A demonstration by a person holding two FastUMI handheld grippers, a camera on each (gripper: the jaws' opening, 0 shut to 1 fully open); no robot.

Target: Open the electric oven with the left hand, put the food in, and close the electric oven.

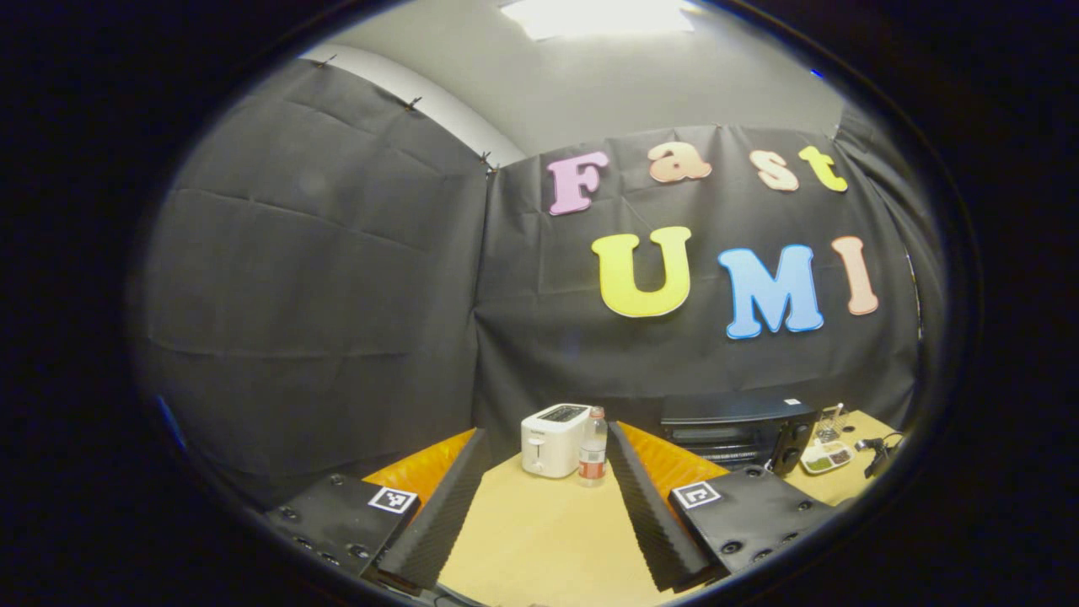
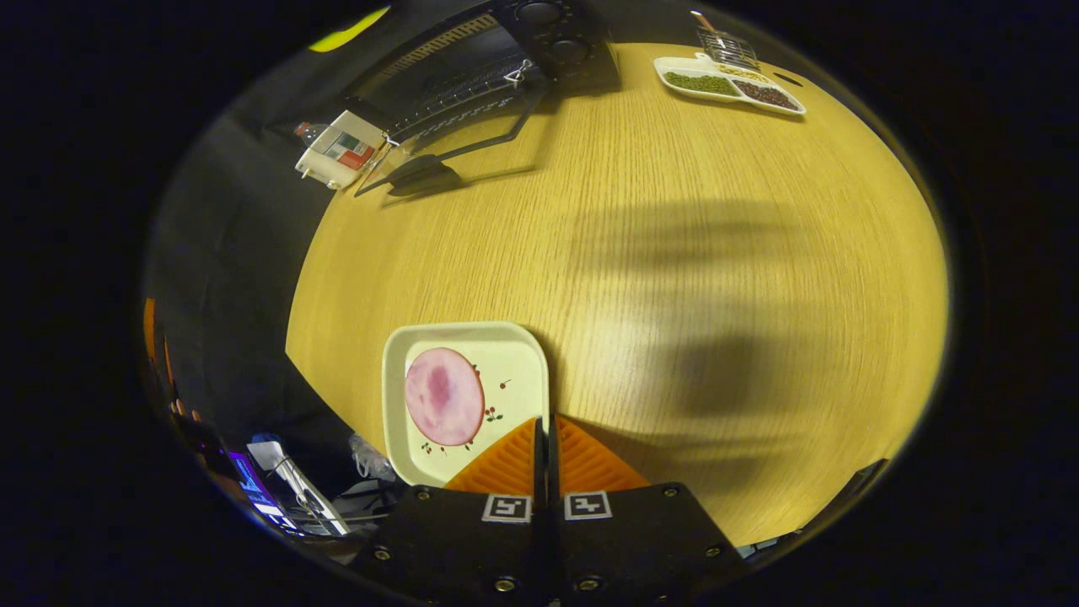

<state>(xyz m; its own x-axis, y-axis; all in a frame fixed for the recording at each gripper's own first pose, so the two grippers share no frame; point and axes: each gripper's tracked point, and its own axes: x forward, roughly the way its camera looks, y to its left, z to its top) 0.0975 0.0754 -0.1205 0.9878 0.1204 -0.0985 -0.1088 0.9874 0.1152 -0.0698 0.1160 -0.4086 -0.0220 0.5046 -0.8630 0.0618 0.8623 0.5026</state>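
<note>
In the right gripper view the right tongs (image 2: 546, 438) were pressed together at the near edge of the counter (image 2: 716, 253), their tips over the right rim of a pale square plate (image 2: 514, 354). I could not tell whether they pinched that rim or only hung above it. On the plate lay the food (image 2: 443, 396), a round pink slice, at about ten o'clock from the tips and just beside them. Being round, it offered no long axis to line up on. Far across the counter, near twelve o'clock, stood the electric oven (image 2: 472, 67) with its door (image 2: 455, 156) already swung down and open, a white toaster (image 2: 337, 150) at its left and a divided dish (image 2: 729, 84) of beans off toward one o'clock.

In the left gripper view the left tongs (image 1: 539, 497) stood wide apart and held nothing, pointing at the toaster and a bottle (image 1: 593, 447), with the oven at two o'clock beyond. By my judgement the right tongs were the nearer to the food, and the carry would run straight ahead to the open oven.
</note>
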